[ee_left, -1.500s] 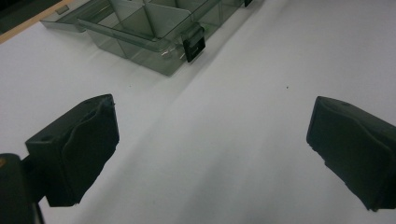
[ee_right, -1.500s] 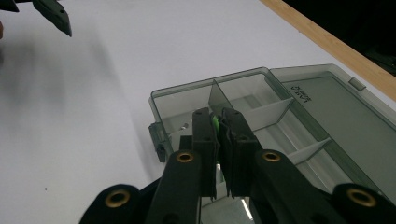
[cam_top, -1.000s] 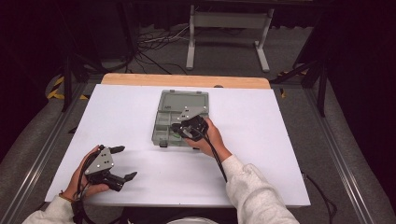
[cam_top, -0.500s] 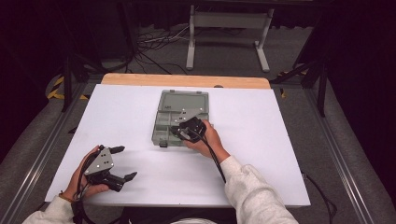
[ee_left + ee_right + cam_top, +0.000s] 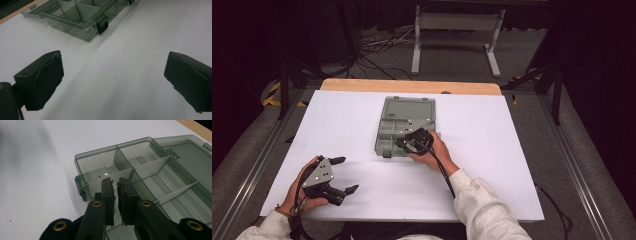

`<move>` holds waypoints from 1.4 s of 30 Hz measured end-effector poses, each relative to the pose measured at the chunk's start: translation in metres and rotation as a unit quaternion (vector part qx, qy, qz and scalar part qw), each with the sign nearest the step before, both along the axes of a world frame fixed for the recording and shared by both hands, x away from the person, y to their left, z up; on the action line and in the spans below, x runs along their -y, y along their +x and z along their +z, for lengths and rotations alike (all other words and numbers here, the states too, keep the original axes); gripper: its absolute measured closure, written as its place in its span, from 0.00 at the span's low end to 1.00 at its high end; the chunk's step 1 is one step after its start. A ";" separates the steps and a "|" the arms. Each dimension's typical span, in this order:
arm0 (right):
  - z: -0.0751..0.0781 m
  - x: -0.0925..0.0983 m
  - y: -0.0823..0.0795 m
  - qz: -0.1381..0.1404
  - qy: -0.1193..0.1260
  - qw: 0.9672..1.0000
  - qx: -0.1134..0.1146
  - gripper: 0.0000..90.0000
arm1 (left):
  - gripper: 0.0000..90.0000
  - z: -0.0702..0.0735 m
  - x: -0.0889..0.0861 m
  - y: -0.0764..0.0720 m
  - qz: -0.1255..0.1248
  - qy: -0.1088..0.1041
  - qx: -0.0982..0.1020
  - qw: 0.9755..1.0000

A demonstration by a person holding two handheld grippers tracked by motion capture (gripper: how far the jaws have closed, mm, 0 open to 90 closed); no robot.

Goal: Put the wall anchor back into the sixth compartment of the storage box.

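This looks like a lab or recording studio set up for tests. A white-topped desk (image 5: pixel 362 115) stands in a dark room, with cables (image 5: pixel 377 47) strewn over grey carpet, a metal stand (image 5: pixel 454 30) behind, and yellow-black hazard tape (image 5: pixel 274 95) marking the floor.

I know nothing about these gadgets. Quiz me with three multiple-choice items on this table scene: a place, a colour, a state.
1. Where is the right tool?
A. over the box
B. on the floor
C. at the table's far edge

2. What colour is the box?
A. red
B. clear grey
C. yellow

3. How do the left tool's jaws stand?
A. wide apart
B. clamped on the box
C. clamped on a cable

Answers: 1 A, its jaws reach among the dividers. 2 B, the walls are see-through grey. 3 A, bare table shows between them.
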State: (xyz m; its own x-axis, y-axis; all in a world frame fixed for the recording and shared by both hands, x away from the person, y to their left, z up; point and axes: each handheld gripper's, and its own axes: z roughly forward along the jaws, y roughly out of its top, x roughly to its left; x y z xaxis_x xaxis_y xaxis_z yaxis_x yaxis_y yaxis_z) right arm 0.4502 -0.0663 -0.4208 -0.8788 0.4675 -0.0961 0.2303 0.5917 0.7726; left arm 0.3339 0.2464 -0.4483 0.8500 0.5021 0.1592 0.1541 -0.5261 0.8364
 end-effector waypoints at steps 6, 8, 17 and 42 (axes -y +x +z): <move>0.001 0.003 -0.002 -0.001 0.000 1.000 0.005 0.92 | 0.04 0.000 0.000 0.000 0.001 0.001 0.002 1.000; 0.002 0.005 -0.004 -0.002 0.002 1.000 0.013 0.92 | 0.04 0.000 0.000 0.000 0.003 0.000 0.002 1.000; 0.011 0.021 -0.020 -0.003 0.008 0.999 0.050 0.90 | 0.09 0.003 0.002 0.002 0.021 -0.006 0.003 1.000; 0.025 0.088 -0.048 -0.032 0.038 0.995 0.083 0.65 | 0.09 0.010 0.010 0.027 0.036 0.007 0.018 0.999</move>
